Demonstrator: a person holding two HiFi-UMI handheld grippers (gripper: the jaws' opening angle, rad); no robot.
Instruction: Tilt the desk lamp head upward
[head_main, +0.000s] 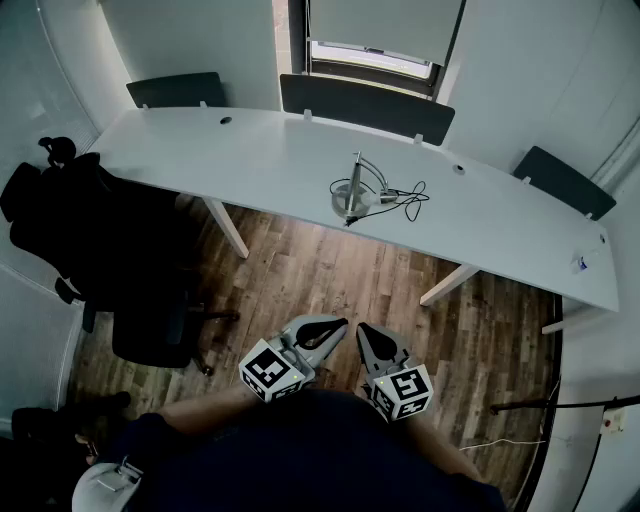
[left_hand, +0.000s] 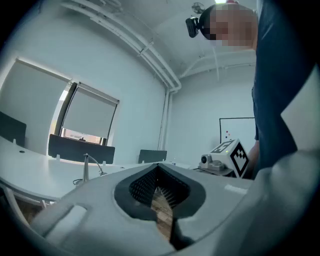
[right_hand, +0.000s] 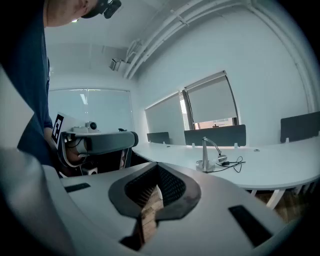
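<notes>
A small silver desk lamp (head_main: 353, 190) stands on a round base near the middle of the long white desk (head_main: 250, 155), with its thin neck arching over and its head bent down. A black cable (head_main: 408, 203) coils beside it. Both grippers are low and close to my body, over the floor and well short of the desk. My left gripper (head_main: 333, 326) and right gripper (head_main: 364, 331) are both shut with nothing in them. The lamp (left_hand: 85, 168) looks small and far off in the left gripper view, and the lamp (right_hand: 206, 154) shows the same way in the right gripper view.
A black office chair (head_main: 95, 245) with dark clothing on it stands at the left, in front of the desk. Dark chairs (head_main: 365, 105) line the desk's far side under a window with blinds. Wooden floor (head_main: 330, 280) lies between me and the desk.
</notes>
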